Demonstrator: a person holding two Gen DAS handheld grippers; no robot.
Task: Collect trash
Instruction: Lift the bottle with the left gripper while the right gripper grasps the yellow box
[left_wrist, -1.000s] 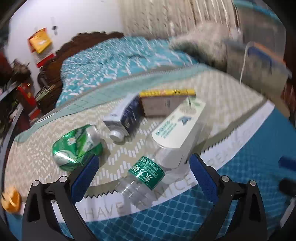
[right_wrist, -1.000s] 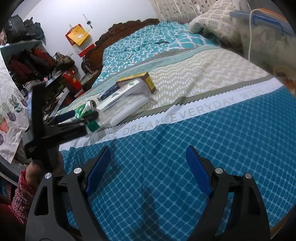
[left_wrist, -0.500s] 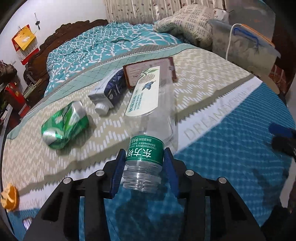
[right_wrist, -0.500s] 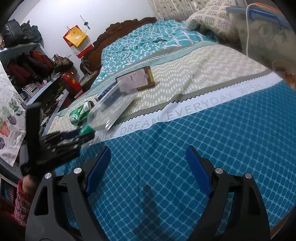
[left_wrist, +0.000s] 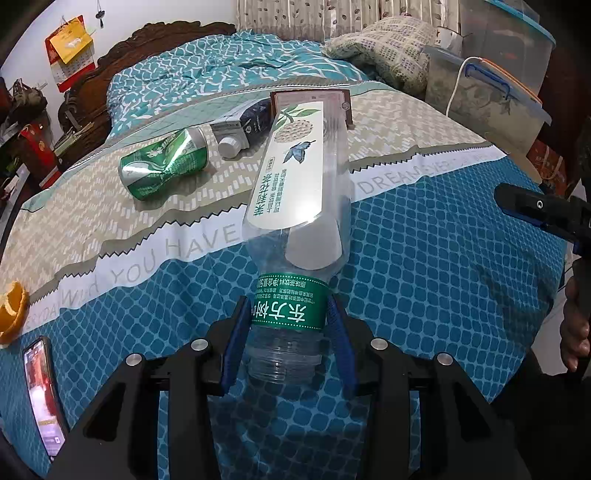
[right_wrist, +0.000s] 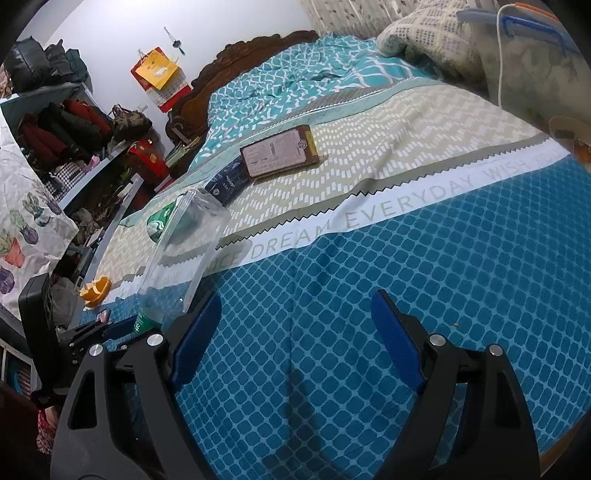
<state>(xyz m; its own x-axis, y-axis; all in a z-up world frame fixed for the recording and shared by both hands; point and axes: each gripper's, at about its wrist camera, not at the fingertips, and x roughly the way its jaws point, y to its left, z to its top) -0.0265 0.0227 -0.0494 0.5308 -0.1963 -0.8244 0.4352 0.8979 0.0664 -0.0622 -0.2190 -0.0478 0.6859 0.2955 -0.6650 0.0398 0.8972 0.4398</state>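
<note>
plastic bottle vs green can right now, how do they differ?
The plastic bottle is clear and long; the green can is opaque and shorter. The bottle is clamped at its neck in the left gripper and angled up off the bedspread; the can lies loose on its side. The can is dented; the bottle keeps its shape. Both look empty.
</note>
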